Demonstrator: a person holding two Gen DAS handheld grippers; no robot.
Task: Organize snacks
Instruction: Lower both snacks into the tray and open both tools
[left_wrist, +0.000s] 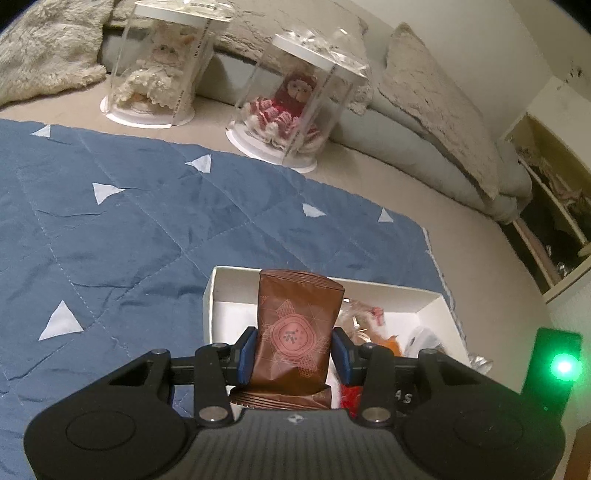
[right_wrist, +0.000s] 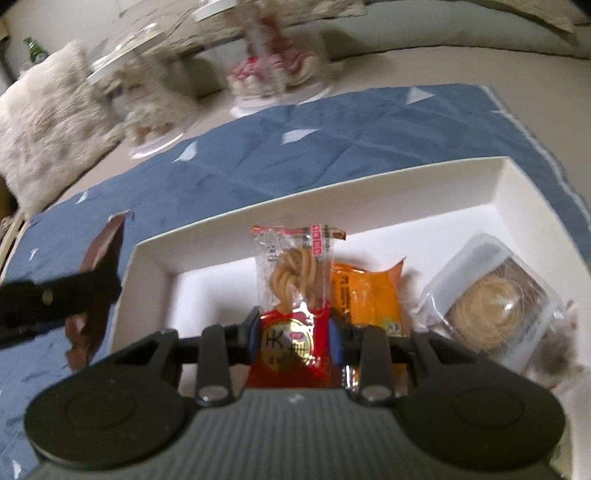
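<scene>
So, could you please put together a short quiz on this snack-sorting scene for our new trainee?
1. True or false: the left gripper is shut on a brown snack packet.
2. Which snack does the right gripper hold? A) the orange packet B) the red and clear twisted-pastry packet C) the round pastry in a clear tray
3. Fill in: the white box lies on a blue ____ with pale triangles.

Key: 1 true; 2 B; 3 quilt.
</scene>
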